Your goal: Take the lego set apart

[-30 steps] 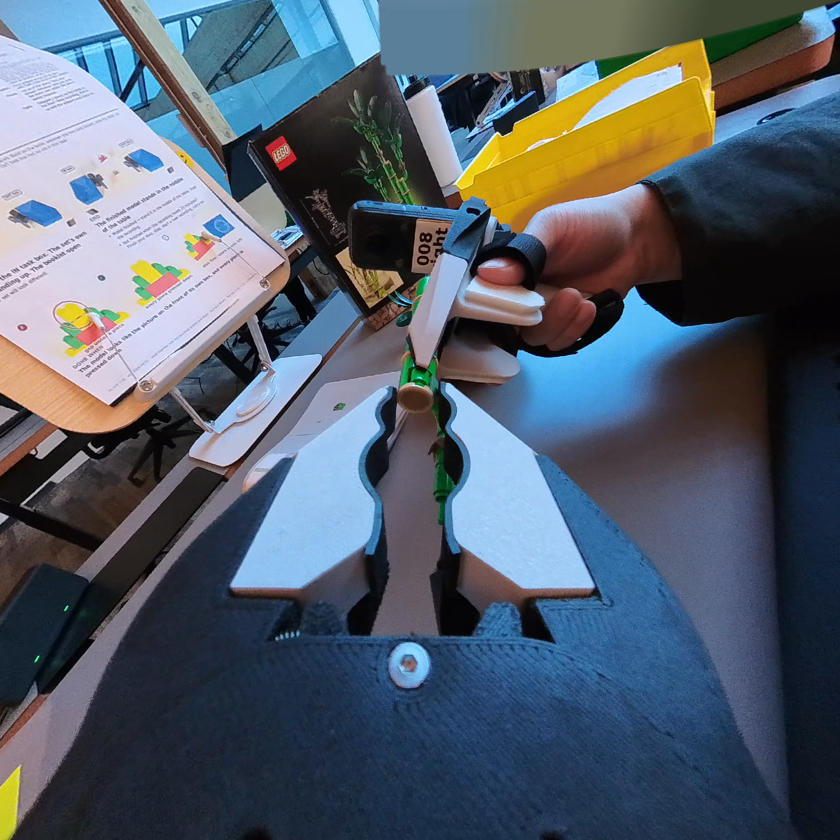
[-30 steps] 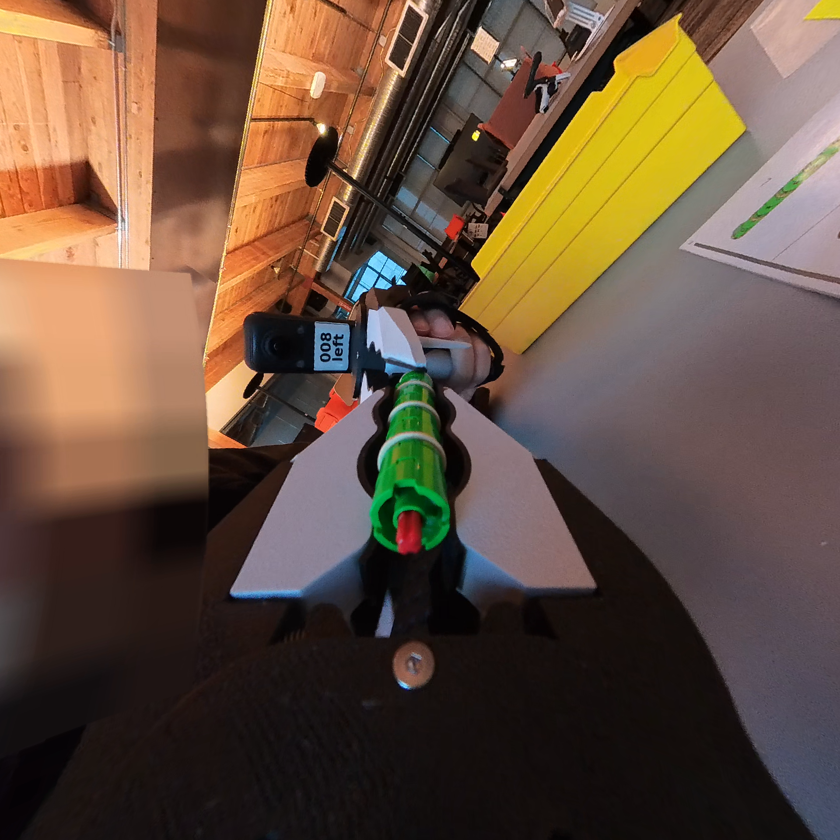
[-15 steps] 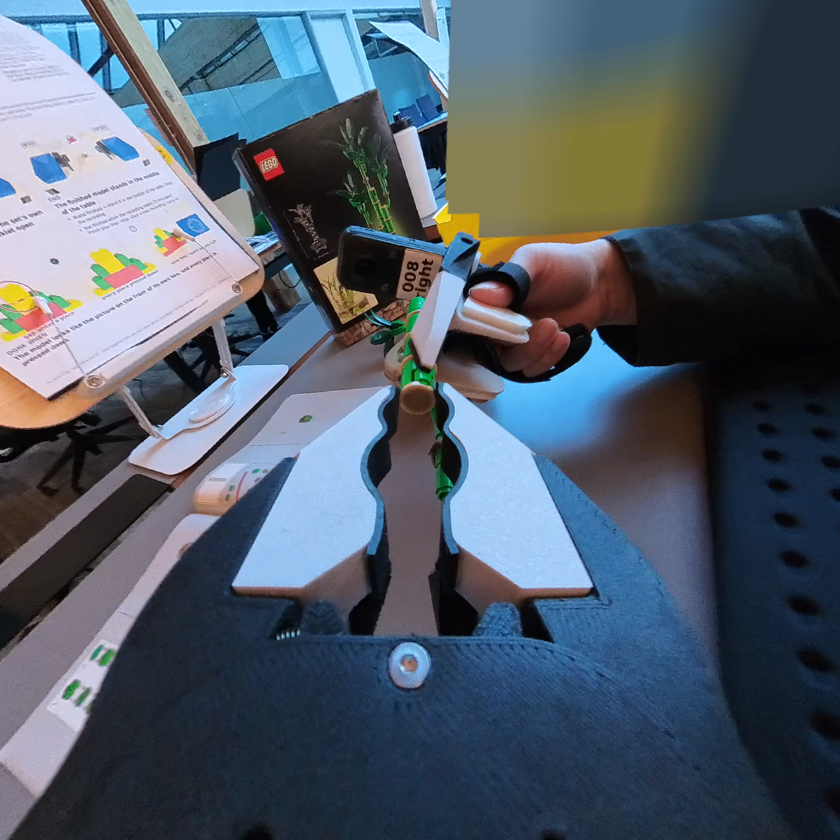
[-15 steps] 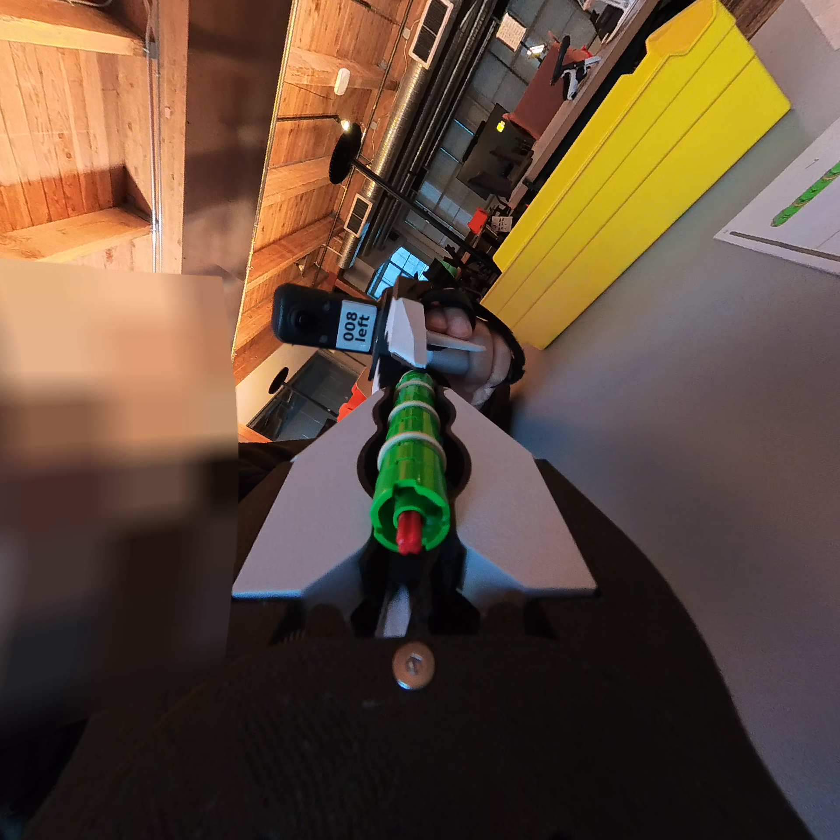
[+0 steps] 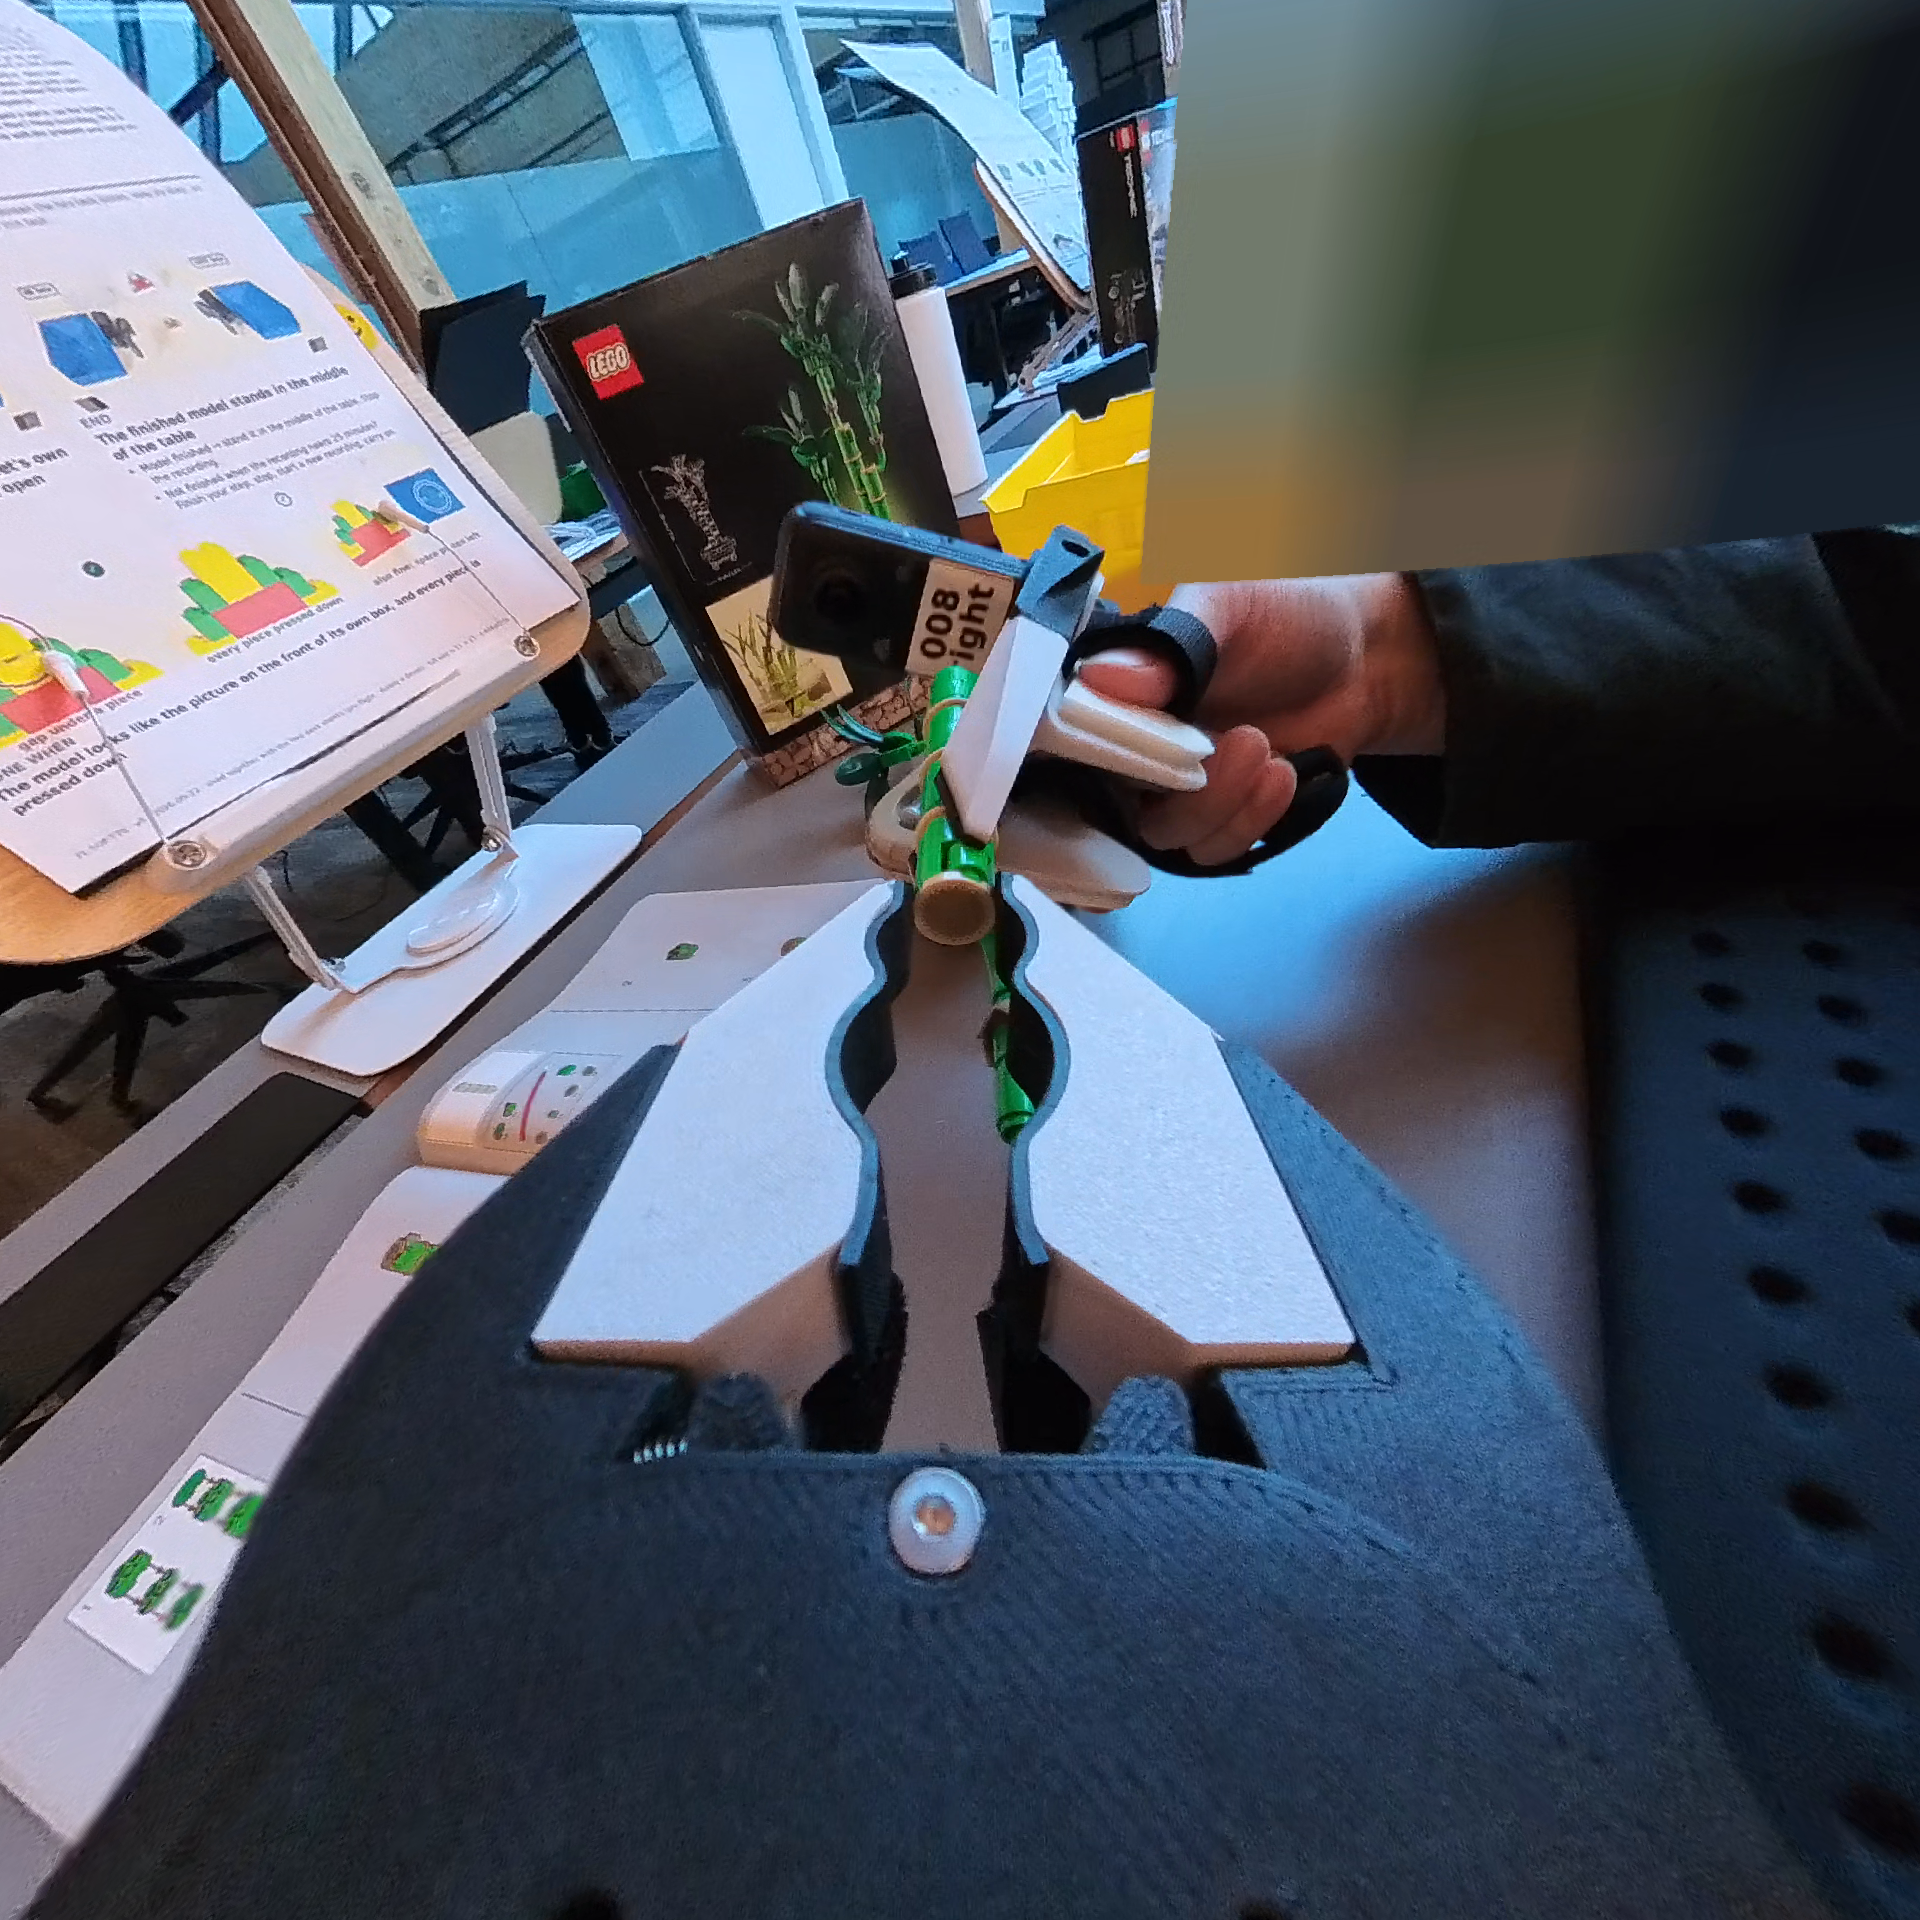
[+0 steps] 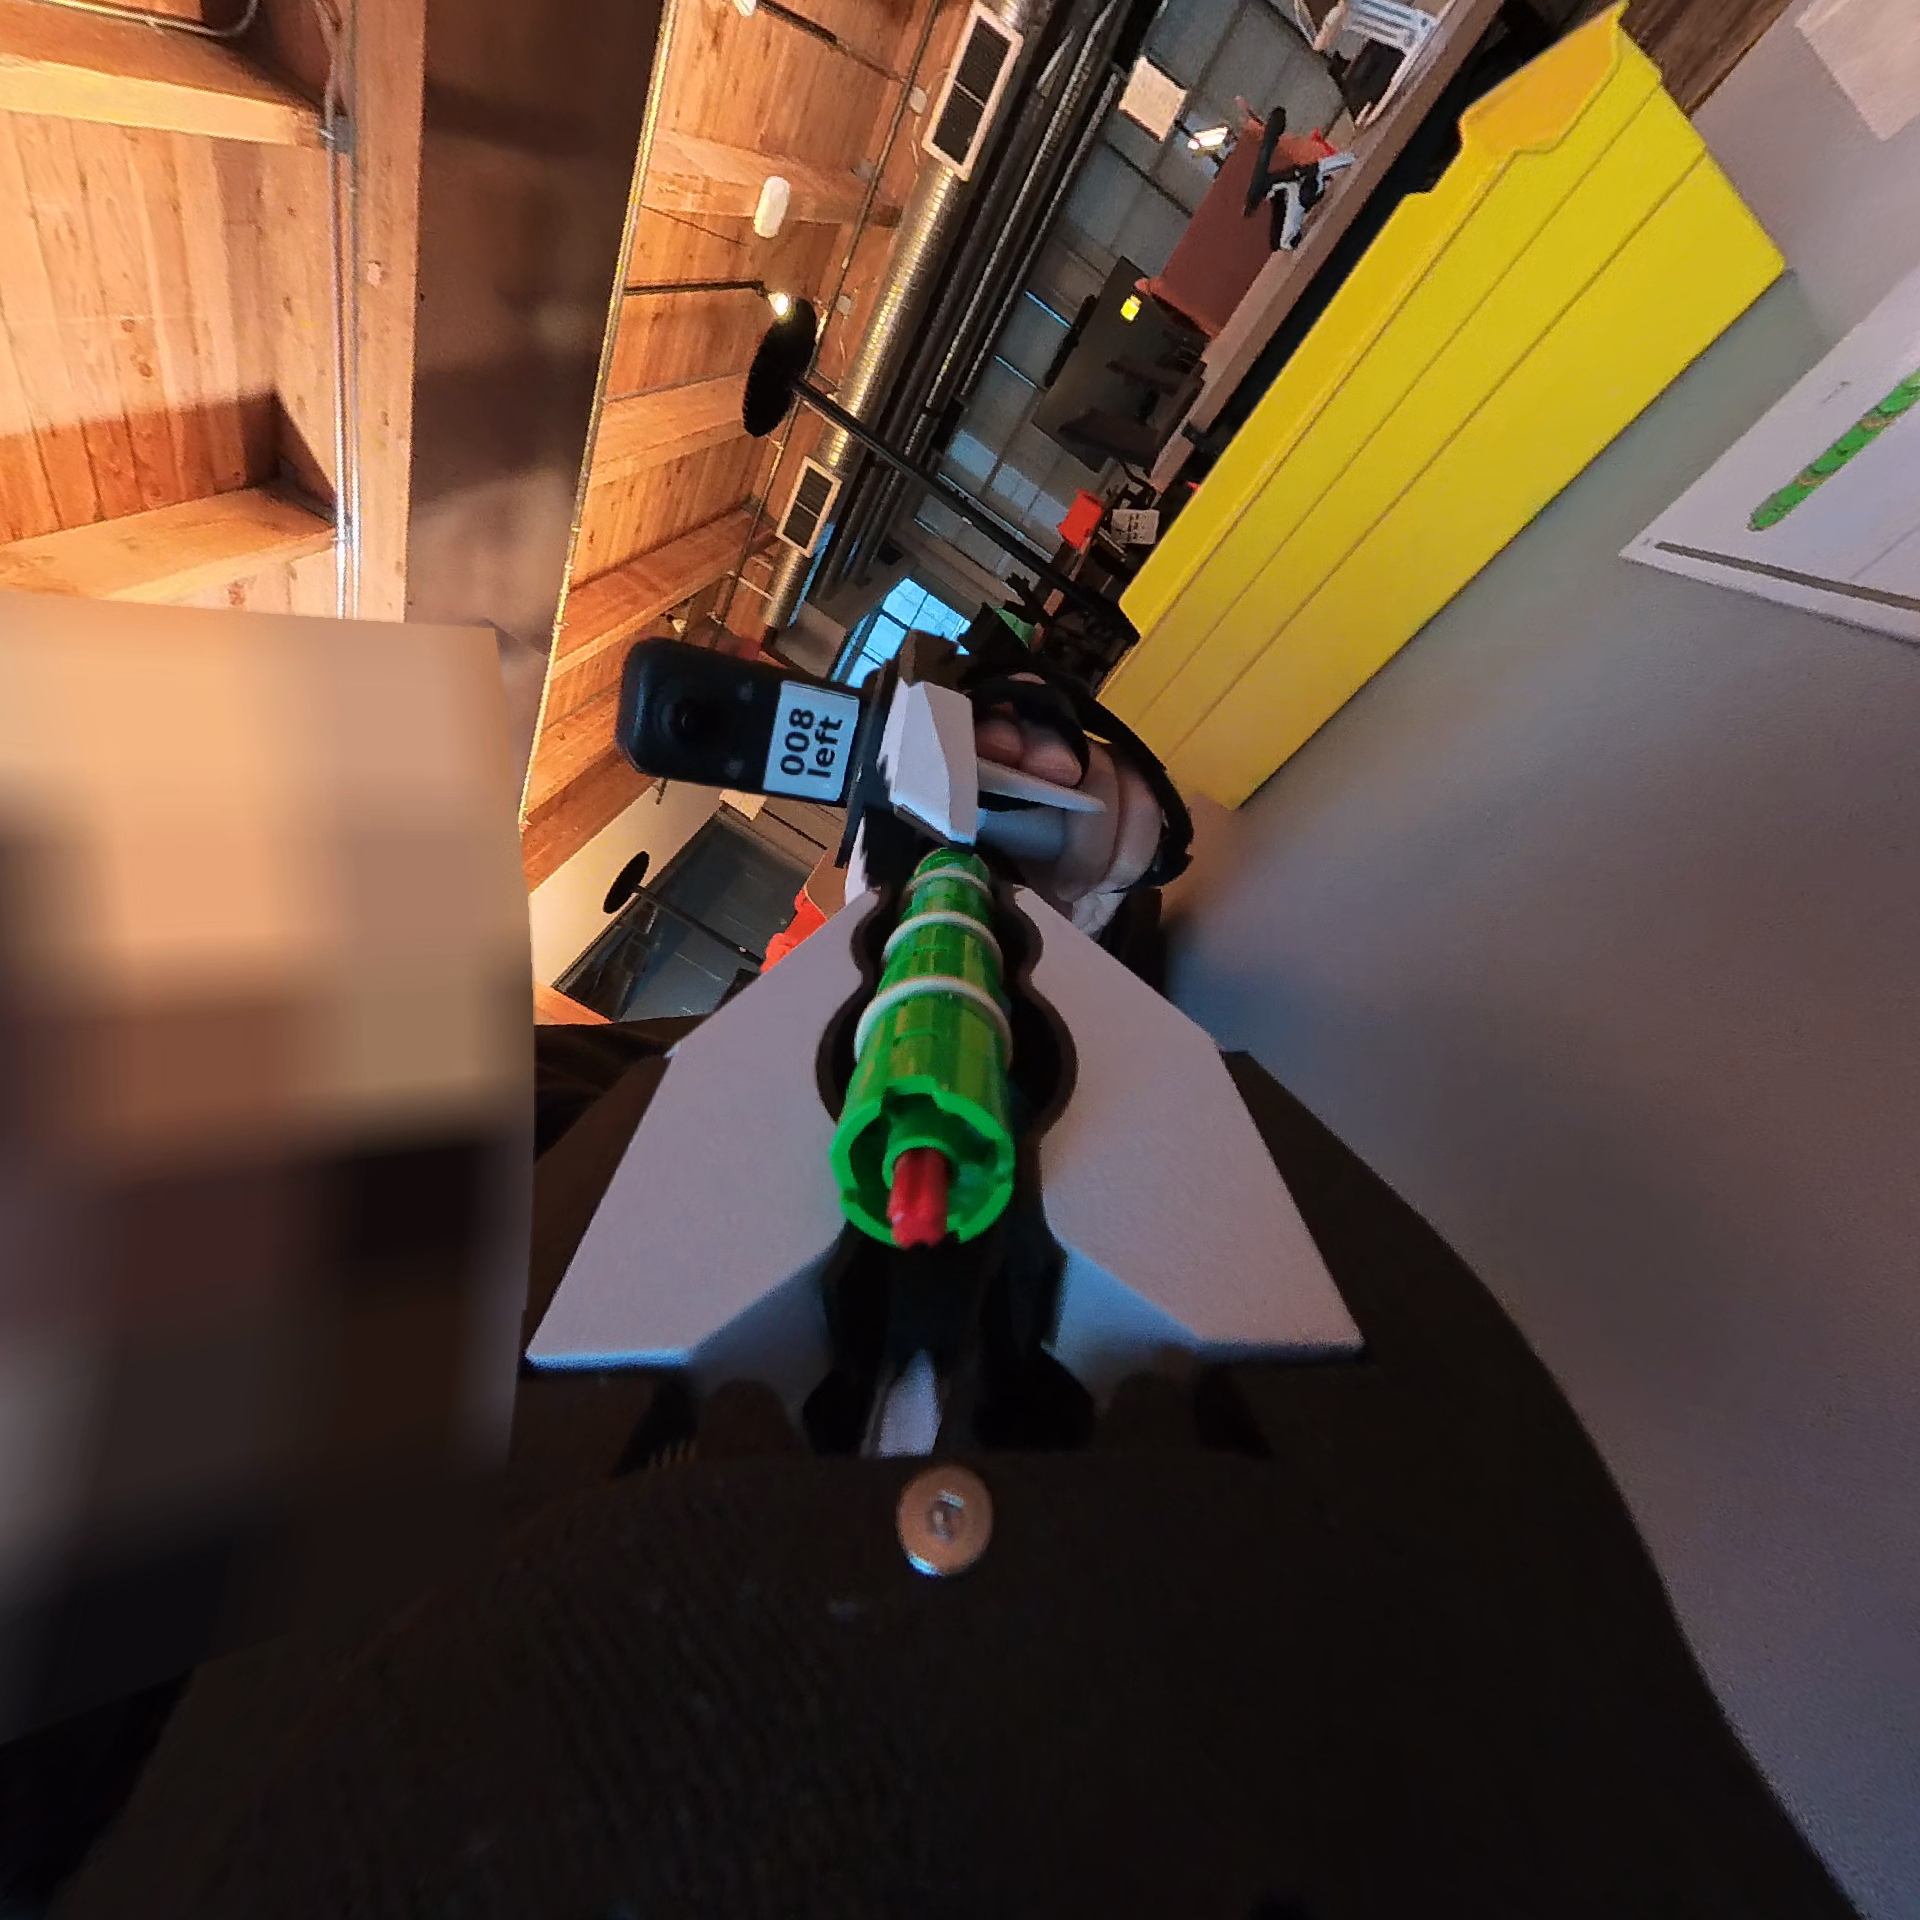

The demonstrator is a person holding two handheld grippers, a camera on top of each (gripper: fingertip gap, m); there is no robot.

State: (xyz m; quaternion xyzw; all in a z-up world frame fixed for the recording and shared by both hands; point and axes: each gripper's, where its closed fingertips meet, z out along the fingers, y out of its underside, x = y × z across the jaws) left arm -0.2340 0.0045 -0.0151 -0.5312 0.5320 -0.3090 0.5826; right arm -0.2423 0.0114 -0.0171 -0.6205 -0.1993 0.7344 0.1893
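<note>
Your green bamboo stalk [image 6: 928, 1049] is up in the air above the bench [image 5: 1382, 1039], lying lengthwise between the right tongs [image 6: 940, 935], which are clenched on it; its near end with a red pin points back at the camera. From the left wrist view only its tan-capped far end [image 5: 951, 904] shows clearly; the rest is hidden behind the right tongs [image 5: 966, 821] and your hand [image 5: 1278, 717]. That cap sits right at the tips of the left tongs [image 5: 951, 935], whose fingers stand slightly apart; you cannot tell whether they actually pinch it. A thin green sprig [image 5: 1003, 1049] hangs by the right-hand finger, and whether it touches is unclear.

A blurred patch covers the upper right. Ahead stand the black set box [image 5: 748, 457] and a yellow bin [image 5: 1081, 488], partly cut off. On your left the paper sheets [image 5: 644, 945] lie along the bench edge, beside the instruction stand [image 5: 249, 520]; the right side of the bench is open grey surface.
</note>
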